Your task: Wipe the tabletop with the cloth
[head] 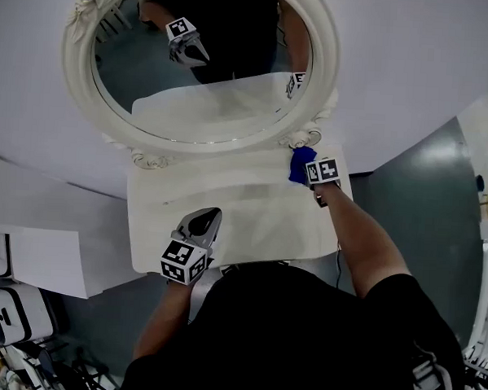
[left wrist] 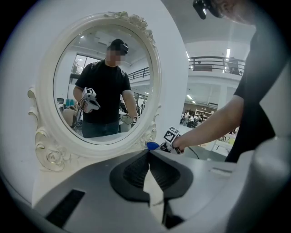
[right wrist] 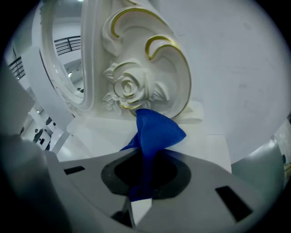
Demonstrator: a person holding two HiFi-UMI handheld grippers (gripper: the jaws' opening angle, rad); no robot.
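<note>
1. Left gripper (head: pixel 210 217). It is held low over the near edge of the tabletop (head: pixel 252 200), left of centre. The jaws are closed tip to tip with nothing between them. It is judged to be parked there to leave the surface free for the working side.

2. Tabletop. It is white and narrow, and is set against the wall (head: pixel 413 77). Nothing is seen lying on it apart from the foot of the mirror. No dirt or wiped track can be made out, so progress cannot be read from the surface.

3. Right gripper (right wrist: pixel 144 159). It is reached out to the far right corner of the tabletop. The jaws are clamped on the cloth (right wrist: pixel 159 132).

4. Cloth. It is blue and is pinched by one bunched end, with the free fold standing out ahead of the jaws. It is brought down at the corner, just before the carved rose (right wrist: pixel 128 87). Whether it presses on the surface cannot be told. Holding it this way is judged to let the loose part be drawn flat across the top.

5. Mirror (head: pixel 75 67). It is oval with an ornate white frame and stands at the back of the tabletop. The rose belongs to its right foot, so a wipe there calls for care in the tight corner.
</note>
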